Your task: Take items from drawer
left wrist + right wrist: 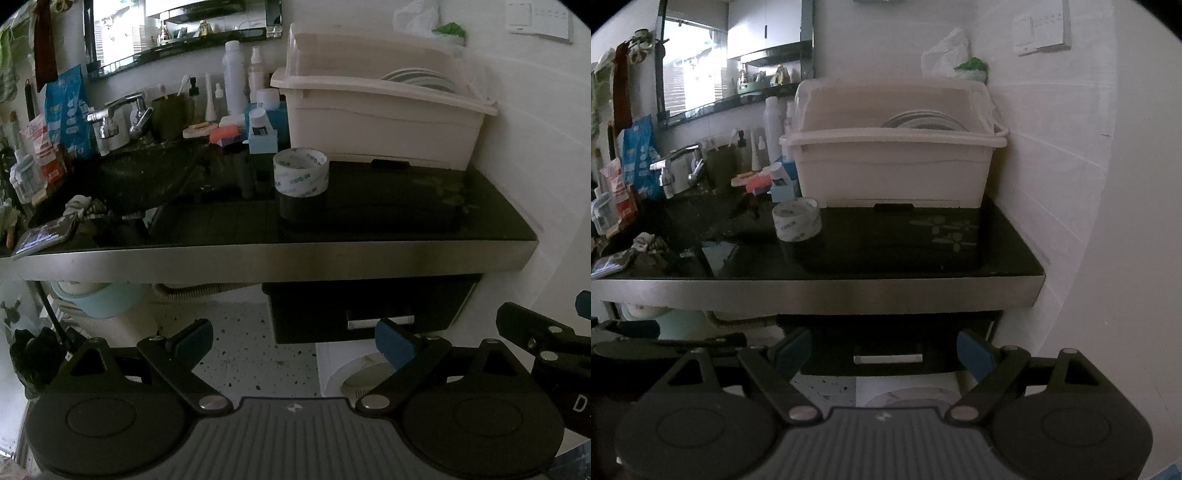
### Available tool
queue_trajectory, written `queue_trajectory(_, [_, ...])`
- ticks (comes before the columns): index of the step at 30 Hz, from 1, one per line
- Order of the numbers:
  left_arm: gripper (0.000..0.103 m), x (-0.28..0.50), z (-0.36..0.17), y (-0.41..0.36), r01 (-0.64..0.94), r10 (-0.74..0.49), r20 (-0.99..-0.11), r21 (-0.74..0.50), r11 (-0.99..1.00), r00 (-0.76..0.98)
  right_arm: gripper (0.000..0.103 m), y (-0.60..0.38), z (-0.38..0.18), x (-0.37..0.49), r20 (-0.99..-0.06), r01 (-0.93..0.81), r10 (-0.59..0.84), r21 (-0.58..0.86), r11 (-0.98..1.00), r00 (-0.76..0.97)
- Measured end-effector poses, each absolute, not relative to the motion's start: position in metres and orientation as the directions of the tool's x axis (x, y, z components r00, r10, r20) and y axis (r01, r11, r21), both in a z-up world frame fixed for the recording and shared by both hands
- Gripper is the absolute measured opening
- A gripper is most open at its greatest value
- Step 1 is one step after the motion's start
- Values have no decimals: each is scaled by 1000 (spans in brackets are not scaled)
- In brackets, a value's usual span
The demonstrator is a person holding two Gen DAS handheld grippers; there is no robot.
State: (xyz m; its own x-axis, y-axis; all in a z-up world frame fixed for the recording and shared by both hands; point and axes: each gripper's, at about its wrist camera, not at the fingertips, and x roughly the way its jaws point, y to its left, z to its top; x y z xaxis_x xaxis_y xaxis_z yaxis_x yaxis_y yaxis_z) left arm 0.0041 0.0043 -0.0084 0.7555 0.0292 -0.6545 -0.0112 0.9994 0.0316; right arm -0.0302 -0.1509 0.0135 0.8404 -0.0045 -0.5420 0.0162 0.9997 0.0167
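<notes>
A dark drawer (365, 310) hangs shut under the right end of the black countertop (369, 214); its pale handle (380, 322) faces me. In the right wrist view the same drawer (886, 339) and handle (887, 358) sit straight ahead, between my fingers. My left gripper (293, 343) is open and empty, a little below and left of the drawer. My right gripper (884, 352) is open and empty too, level with the handle and short of it. The right gripper's black finger (532, 328) shows at the right edge of the left wrist view.
A roll of clear tape (301, 171) stands on the counter in front of a beige dish-rack box (380, 114). Bottles, a faucet (118, 110) and a sink (140, 181) crowd the left. A white wall (1108, 221) closes the right. Below lie speckled floor (243, 354) and a white toilet (347, 369).
</notes>
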Motion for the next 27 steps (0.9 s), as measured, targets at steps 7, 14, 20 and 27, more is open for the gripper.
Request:
queue_trajectory(7, [95, 4, -11, 6, -12, 27, -658, 28, 1000, 753, 86, -149, 13, -32, -522, 9, 4, 23, 1000, 853])
queue_trajectory(14, [95, 6, -14, 7, -10, 26, -663, 28, 1000, 748, 86, -147, 12, -34, -493, -8, 18, 23, 1000, 870])
queue_trajectory(20, [95, 7, -18, 9, -12, 27, -670, 28, 1000, 742, 86, -150, 10, -34, -481, -44, 81, 88, 995, 873])
queue_trajectory(27, [95, 12, -31, 14, -25, 35, -702, 24, 999, 711, 86, -162, 1, -31, -461, -61, 122, 145, 988, 879])
